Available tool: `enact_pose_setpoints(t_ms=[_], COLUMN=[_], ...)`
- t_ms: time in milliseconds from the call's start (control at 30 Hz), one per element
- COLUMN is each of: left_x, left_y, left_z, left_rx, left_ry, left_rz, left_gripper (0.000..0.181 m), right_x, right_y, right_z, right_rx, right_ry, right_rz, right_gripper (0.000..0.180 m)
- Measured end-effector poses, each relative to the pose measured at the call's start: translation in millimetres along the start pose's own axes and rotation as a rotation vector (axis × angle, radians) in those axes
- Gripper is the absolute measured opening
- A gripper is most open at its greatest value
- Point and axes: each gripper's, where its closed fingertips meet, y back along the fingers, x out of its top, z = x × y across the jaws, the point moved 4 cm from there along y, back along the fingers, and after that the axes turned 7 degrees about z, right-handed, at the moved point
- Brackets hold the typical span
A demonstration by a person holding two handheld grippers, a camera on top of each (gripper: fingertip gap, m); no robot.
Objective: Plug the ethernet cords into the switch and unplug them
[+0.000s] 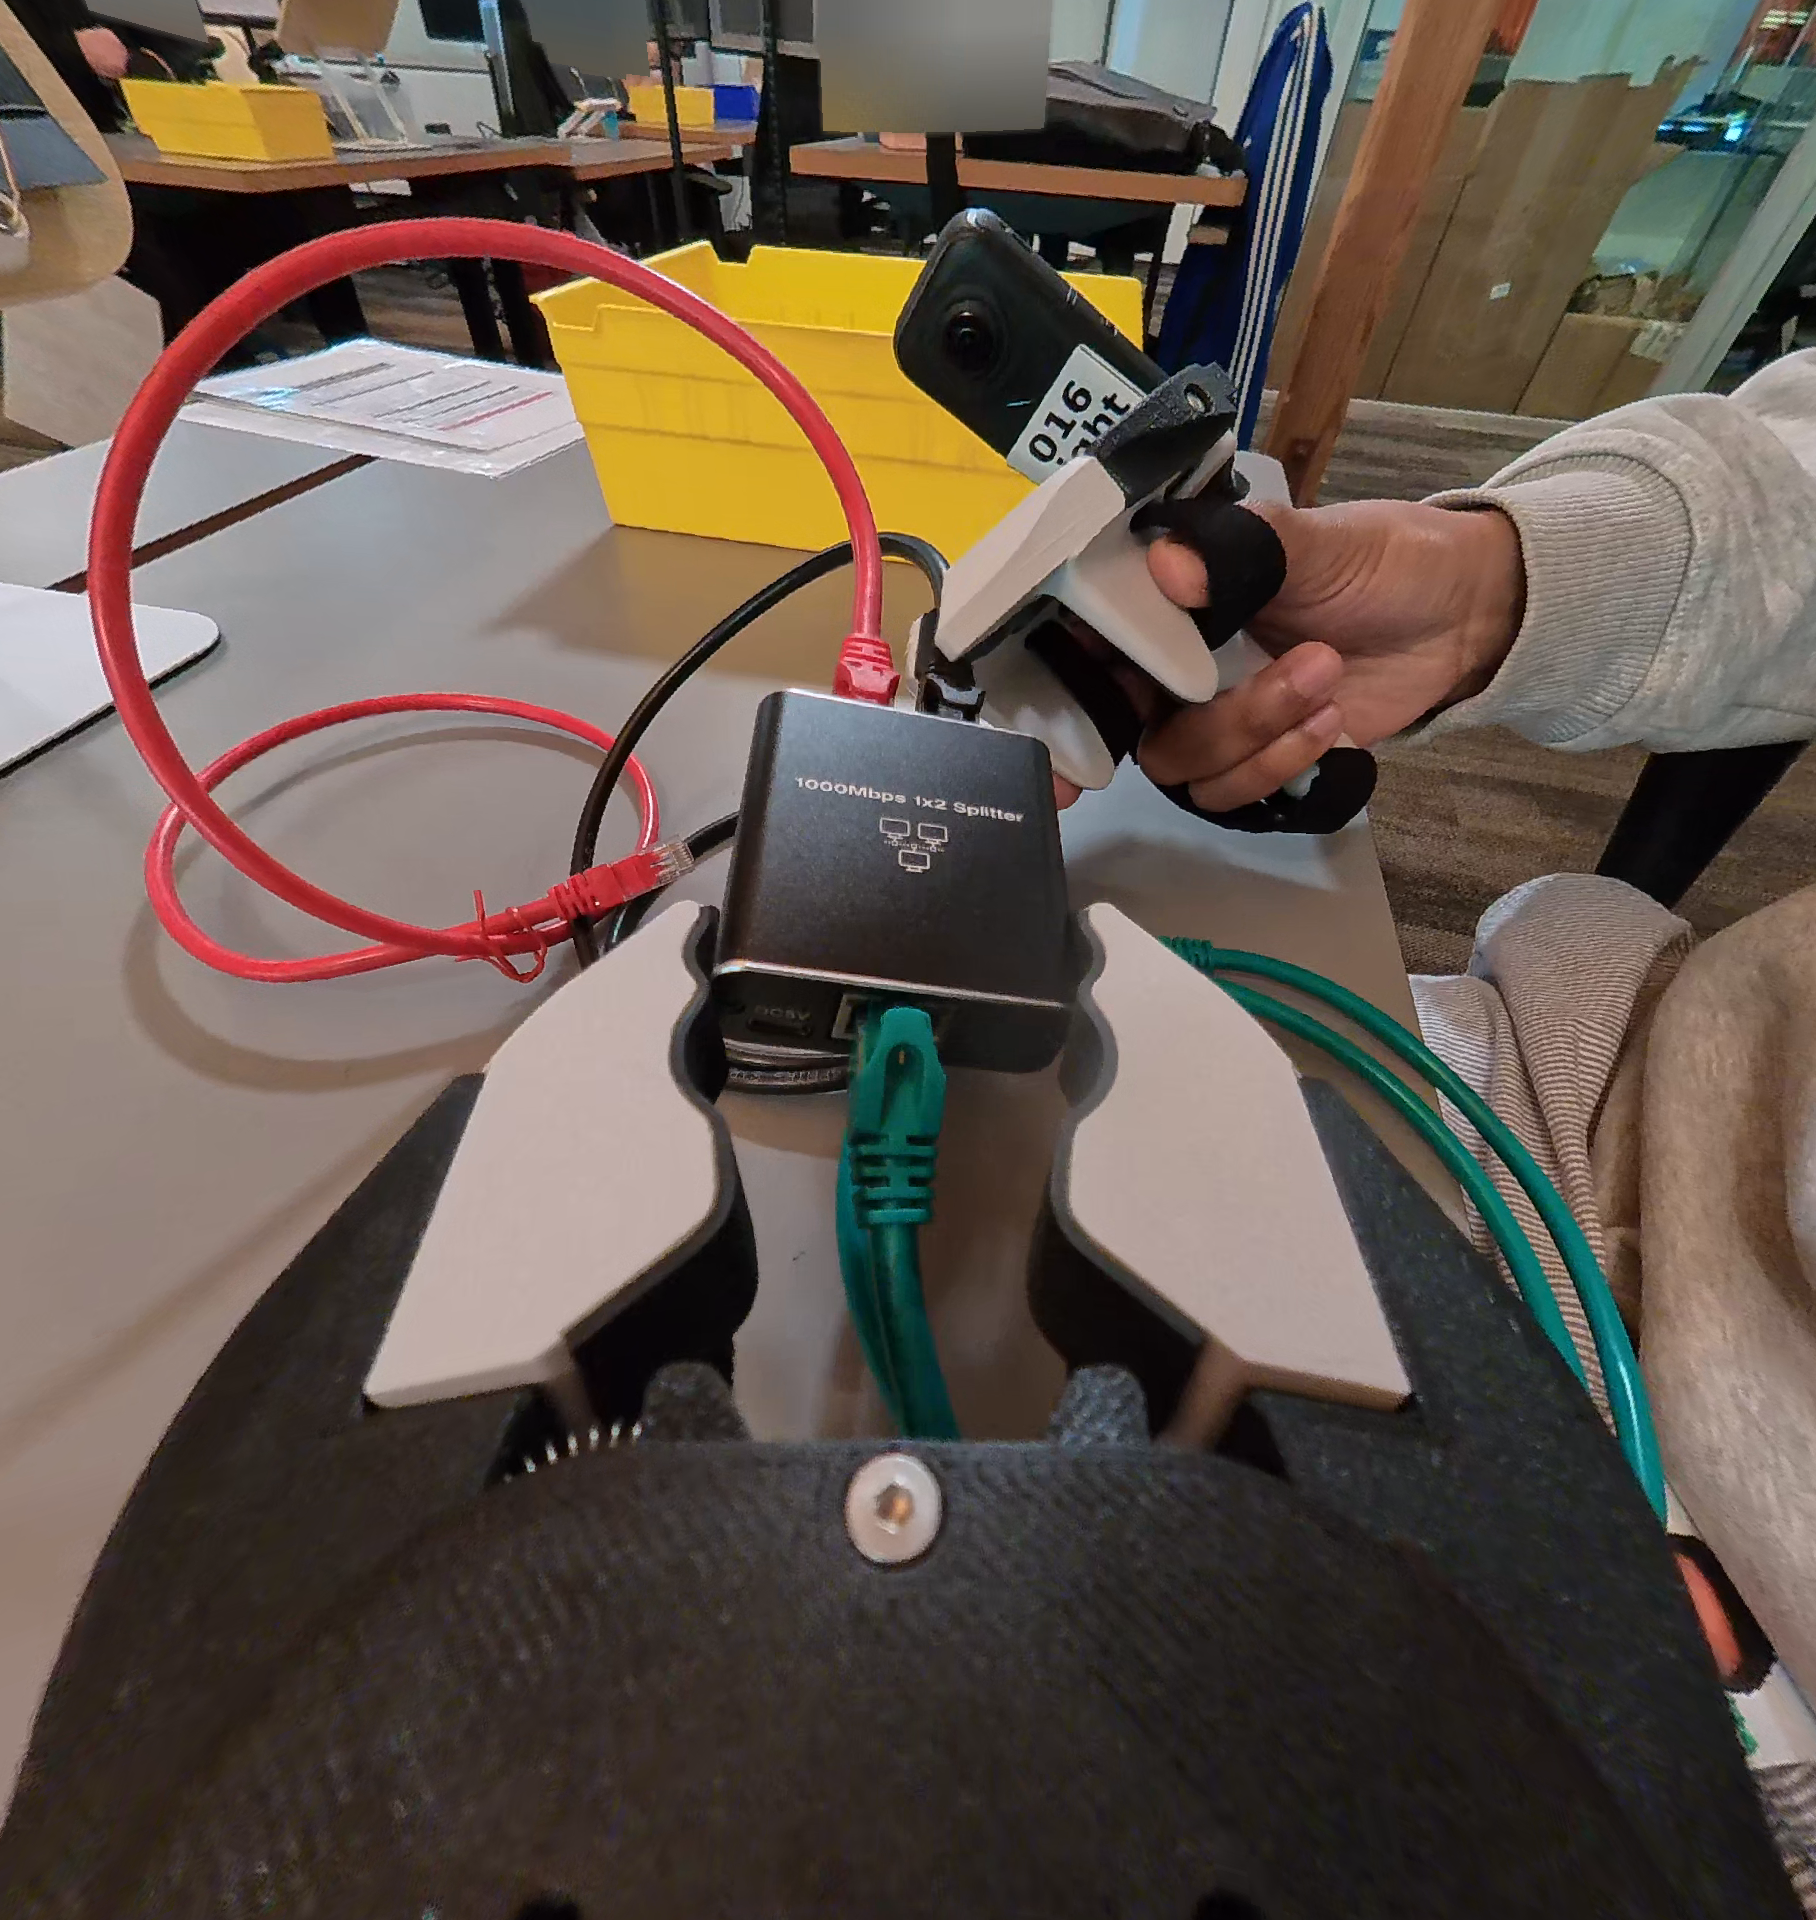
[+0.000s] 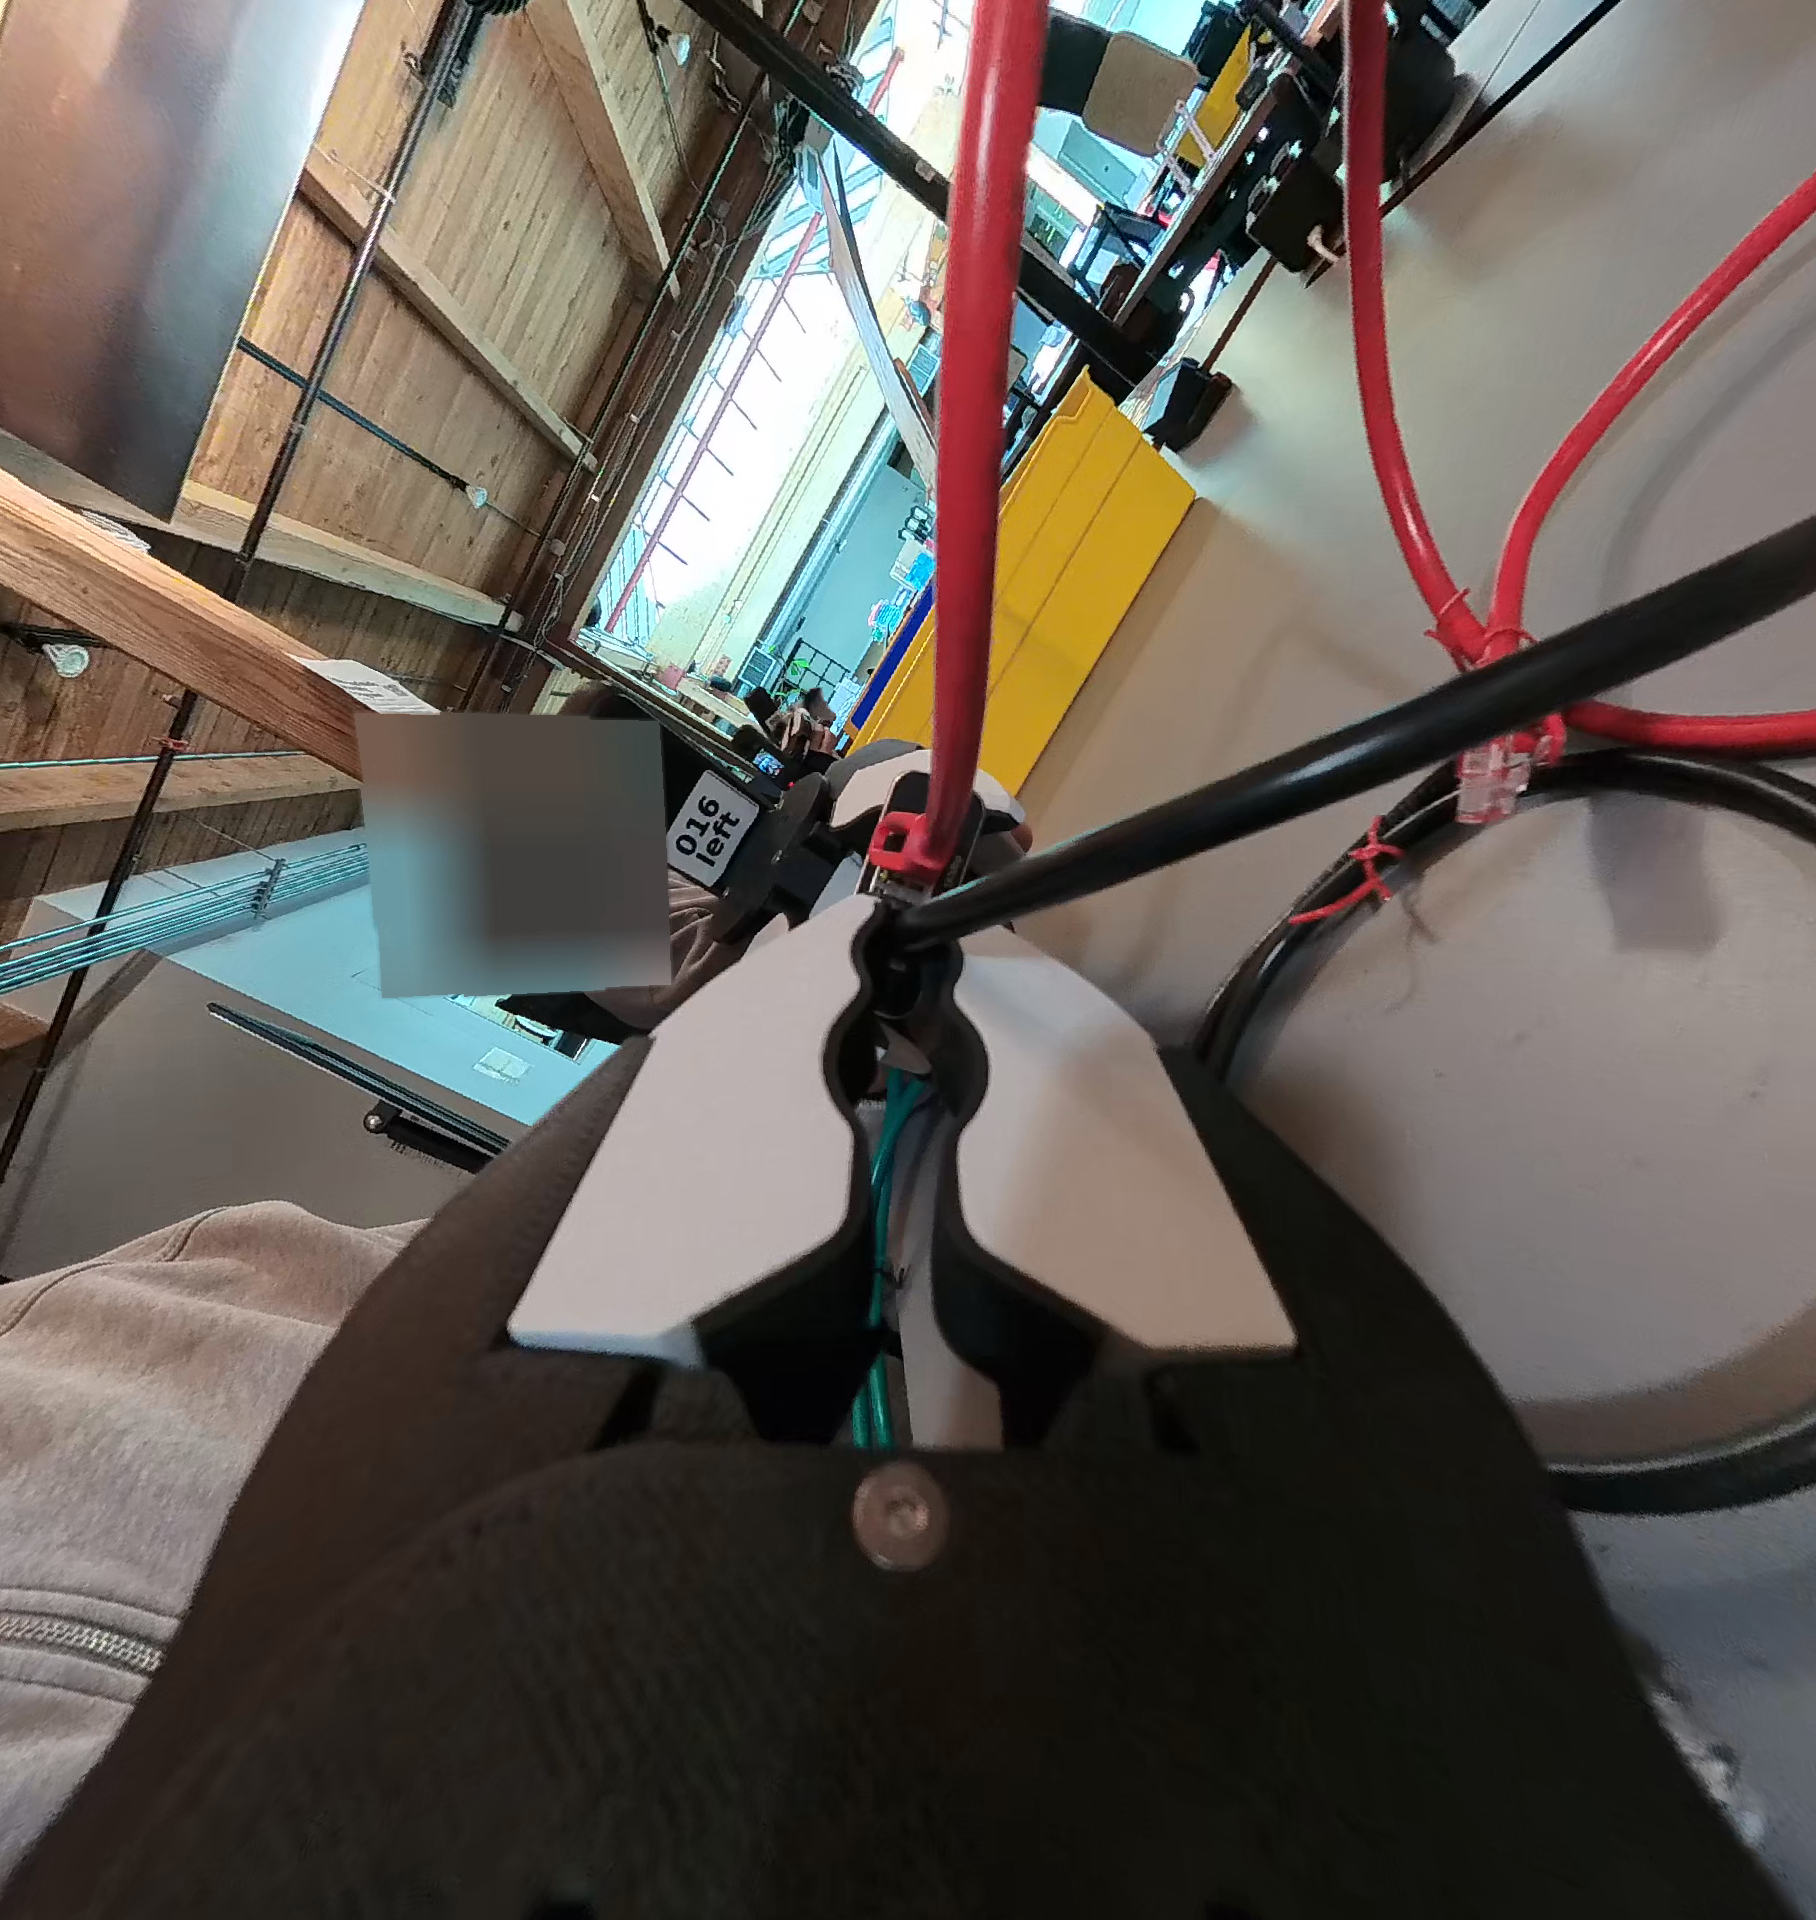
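A black switch box [image 1: 893, 852] lies on the grey table [image 1: 208, 1195]. My left gripper [image 1: 893, 935] is shut on the switch, one finger on each side of its near end. A green cord [image 1: 888, 1101] is plugged into the near port. A red cord [image 1: 868, 665] is plugged into the far left port; its other plug [image 1: 634, 873] lies loose on the table. My right gripper [image 2: 904, 961], also in the left wrist view [image 1: 945, 675], is shut on the plug of a black cord [image 2: 1299, 769] at the far right port. How deep that plug sits is hidden.
A yellow bin [image 1: 758, 416] stands behind the switch, with a sheet of paper [image 1: 395, 400] to its left. A white pad [image 1: 52, 665] lies at the far left. Red and black cord loops lie left of the switch. The table's edge runs close on the right.
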Motion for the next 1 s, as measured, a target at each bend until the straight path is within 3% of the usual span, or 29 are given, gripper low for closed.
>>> enact_pose_setpoints(t_ms=[767,867,1000], left_x=[-6.2,-6.0,-6.4], left_y=[-8.0,-9.6,-9.3], left_z=[-1.6,-9.6,-34.7], left_rx=[0.034,0.120,0.187], left_ry=[-0.023,-0.078,0.035], left_rz=[-0.075,-0.082,-0.084], left_gripper=[0.063,0.063,0.063], right_x=[6.5,10.2,19.0], right_y=[3.5,16.1,29.7], right_z=[9.0,18.3,24.4], right_rx=[-0.037,-0.047,-0.083], right_ry=[-0.089,-0.133,-0.057], right_rz=[-0.049,-0.038,0.012], right_gripper=[0.006,0.021,0.024])
